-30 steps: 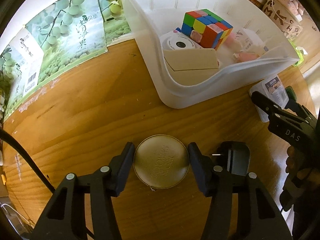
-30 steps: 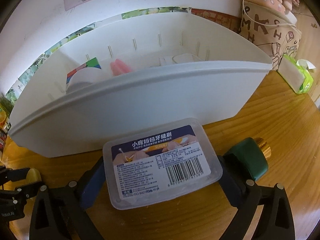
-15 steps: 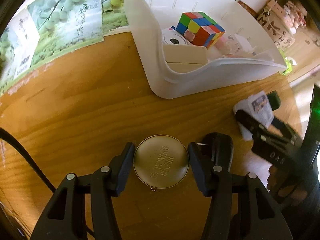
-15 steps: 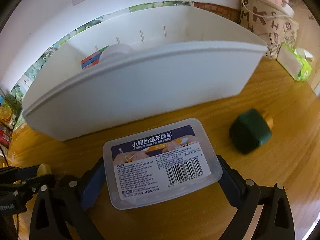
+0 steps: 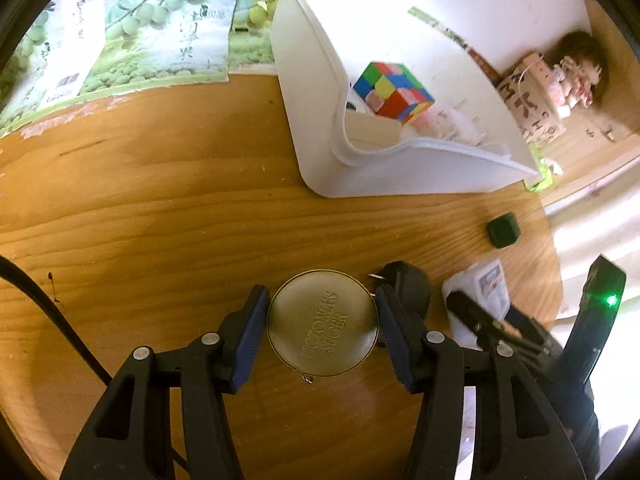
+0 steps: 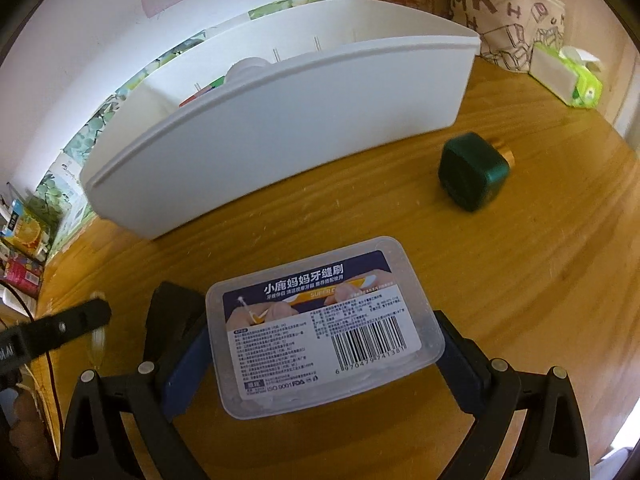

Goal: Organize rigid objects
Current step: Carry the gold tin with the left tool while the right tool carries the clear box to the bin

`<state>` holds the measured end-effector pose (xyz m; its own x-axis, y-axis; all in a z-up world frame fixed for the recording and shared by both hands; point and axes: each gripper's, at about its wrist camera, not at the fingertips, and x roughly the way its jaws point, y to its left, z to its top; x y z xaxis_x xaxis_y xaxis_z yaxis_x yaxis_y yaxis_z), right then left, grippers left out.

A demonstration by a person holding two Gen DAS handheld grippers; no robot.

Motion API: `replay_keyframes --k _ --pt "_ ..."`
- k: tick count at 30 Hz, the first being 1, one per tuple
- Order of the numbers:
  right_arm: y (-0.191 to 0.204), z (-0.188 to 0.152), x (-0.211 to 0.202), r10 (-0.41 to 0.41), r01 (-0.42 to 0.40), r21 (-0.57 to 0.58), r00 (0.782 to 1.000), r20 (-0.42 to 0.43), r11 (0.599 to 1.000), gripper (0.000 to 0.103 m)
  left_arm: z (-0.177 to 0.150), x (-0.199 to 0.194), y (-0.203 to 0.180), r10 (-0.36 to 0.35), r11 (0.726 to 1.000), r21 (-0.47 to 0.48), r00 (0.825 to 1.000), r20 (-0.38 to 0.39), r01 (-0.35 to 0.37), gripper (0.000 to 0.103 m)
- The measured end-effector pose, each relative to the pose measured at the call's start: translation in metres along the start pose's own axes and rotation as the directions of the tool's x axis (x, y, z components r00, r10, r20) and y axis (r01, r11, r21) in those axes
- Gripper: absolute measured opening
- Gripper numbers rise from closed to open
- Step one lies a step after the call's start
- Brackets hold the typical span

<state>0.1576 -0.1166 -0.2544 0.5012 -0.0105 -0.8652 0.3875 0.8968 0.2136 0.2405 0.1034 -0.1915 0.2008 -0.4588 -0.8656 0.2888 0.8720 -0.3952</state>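
Both held items now sit farther from the white bin [image 6: 280, 120].

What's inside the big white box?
The white bin holds a colourful puzzle cube on top, a beige flat box and something round and white under it. Its front wall hides whatever lies lower.

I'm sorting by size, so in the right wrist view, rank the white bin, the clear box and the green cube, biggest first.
1. white bin
2. clear box, though nearness to the camera inflates it
3. green cube
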Motion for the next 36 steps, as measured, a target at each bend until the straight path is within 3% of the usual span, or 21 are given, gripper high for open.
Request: replay_keyframes --k 19,25,36 --pt "0.012 -0.012 -0.046 0.057 -0.054 -0.128 0.998 0.017 0.990 0.100 0.005 -0.044 -0.027 -0.027 1.000 0.003 0.987 0.159 0.026 0.058" --pt "0.017 0.013 -0.072 0.111 -0.103 -0.171 0.993 0.040 0.980 0.100 0.015 -0.057 -0.042 -0.030 1.000 0.011 0.979 0.200 0.028 0.058" --pt "0.015 0.073 -0.101 0.167 -0.132 -0.270 0.980 0.109 0.954 0.100 0.035 -0.079 -0.070 0.006 1.000 0.012 0.943 0.333 -0.011 0.058"
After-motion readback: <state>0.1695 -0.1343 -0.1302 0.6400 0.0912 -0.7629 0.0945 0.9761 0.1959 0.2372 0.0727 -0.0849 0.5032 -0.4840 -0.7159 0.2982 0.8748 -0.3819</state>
